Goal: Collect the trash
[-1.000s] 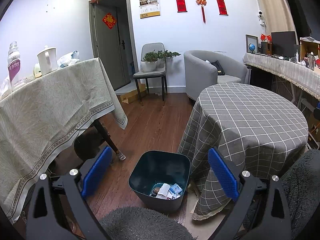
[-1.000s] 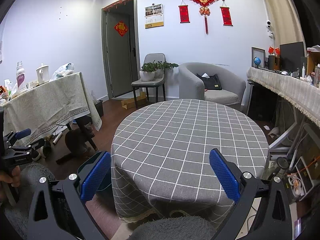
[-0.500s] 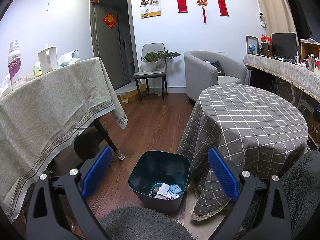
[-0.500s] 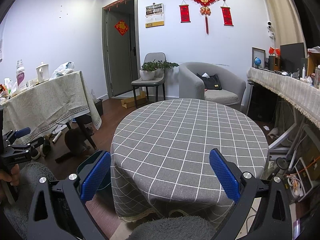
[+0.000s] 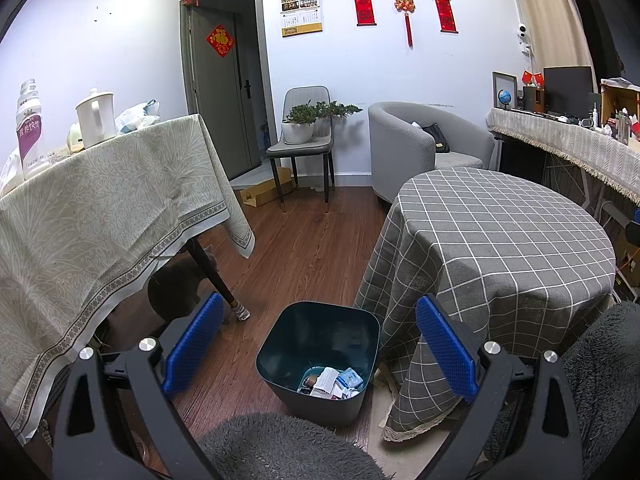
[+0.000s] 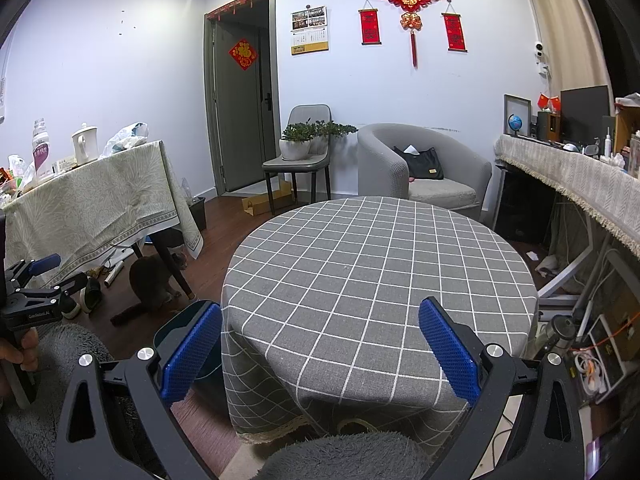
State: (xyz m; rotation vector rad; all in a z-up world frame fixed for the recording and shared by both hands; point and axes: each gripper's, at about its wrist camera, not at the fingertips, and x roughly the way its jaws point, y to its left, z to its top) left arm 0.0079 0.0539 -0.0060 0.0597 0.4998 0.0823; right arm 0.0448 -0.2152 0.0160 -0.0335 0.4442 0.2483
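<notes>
Both tongs (image 5: 316,344) (image 6: 318,348) gape wide, empty; bin (image 5: 280,344) holds crumpled wrappers (image 5: 334,382).

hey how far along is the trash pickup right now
Done: scraps of trash lie in the dark bin, and the round checked table shows nothing on top. In hand: nothing; left gripper and right gripper have open, empty jaws. Left: apparently nothing on this table.
</notes>
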